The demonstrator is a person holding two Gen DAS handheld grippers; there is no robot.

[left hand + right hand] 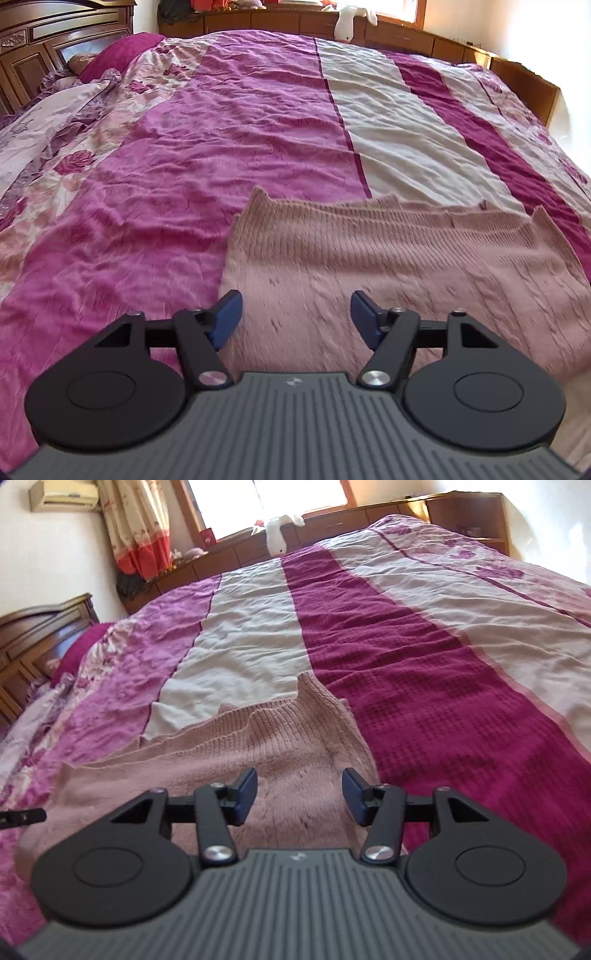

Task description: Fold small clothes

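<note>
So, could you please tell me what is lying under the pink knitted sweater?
The pink knitted sweater lies spread on the striped bedspread, across its pink, cream and dark magenta bands. Whether anything else sits beneath it cannot be seen, since the knit covers that patch.

A big bed [258, 129] fills the room, its quilt running in long bands of pink, cream and deep magenta, with a rose-print strip along the nine o'clock side. Up at ten o'clock stands the dark carved headboard [33, 48], a magenta pillow [122, 51] lying just beside it. Straight across at twelve o'clock a low wooden ledge [288, 20] runs along the bed's far edge, and a white plush toy [347, 22] sits on it. Sun pours through the window [266, 494] behind, washing the walls pale. A floral curtain [136, 520] with an orange hem hangs beside it, and an air conditioner [62, 494] sits high on the wall.
</note>
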